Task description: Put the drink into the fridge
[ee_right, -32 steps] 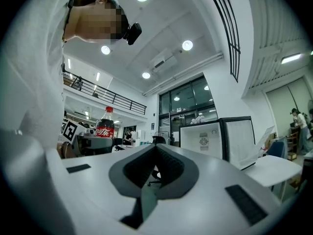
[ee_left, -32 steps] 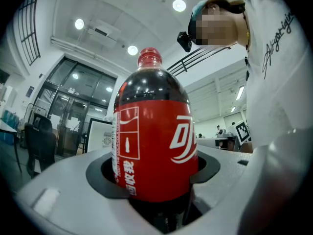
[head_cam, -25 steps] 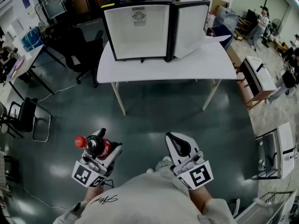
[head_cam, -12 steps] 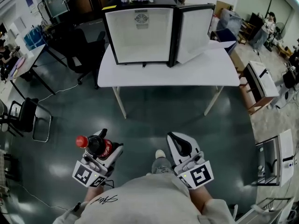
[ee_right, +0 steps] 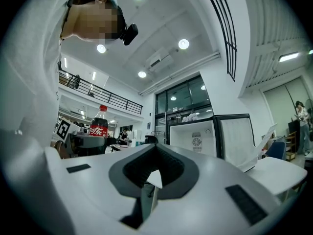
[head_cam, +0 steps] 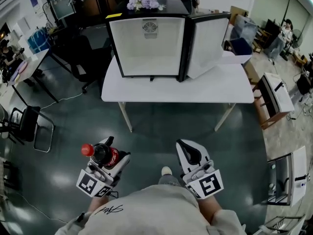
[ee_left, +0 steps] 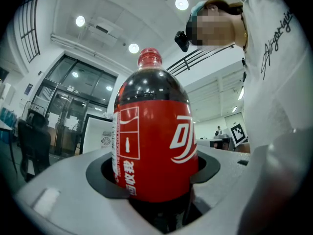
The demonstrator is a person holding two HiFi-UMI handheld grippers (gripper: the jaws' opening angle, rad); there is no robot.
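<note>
The left gripper (head_cam: 105,154) was clamped on a cola bottle (ee_left: 154,146), its jaws pressed against both sides of the lower body while the bottle stood upright between them, red cap (ee_left: 149,58) on top. The red label carried large white Chinese characters in the Coca-Cola script, a white-outlined box with a small bottle pictogram, and a vertical line of smaller white characters below it, too distorted to read with certainty. Dark drink filled the shoulder above the label. The right gripper (ee_right: 152,177) was closed with nothing in it, its two jaws meeting along a thin slit under the dark recessed pads. Each gripper bore a cube with black-and-white square markers, the left cube (head_cam: 89,184) and the right cube (head_cam: 209,184) both near the person's waist. The person's pale top showed a line of dark cursive writing (head_cam: 109,209), not legible in full. The bottle was held low, over the dark floor (head_cam: 161,124) and well apart from the fridge (head_cam: 146,48), which stood on a white table (head_cam: 171,84) ahead. Its door (head_cam: 209,42) was swung open to the right, the white interior was bare, and a round vent (head_cam: 149,27) sat high on the back wall. A yellow sticker (head_cam: 113,15) lay on the fridge's top edge, its print too small to read, near a bunch of pale flowers (head_cam: 143,2).
</note>
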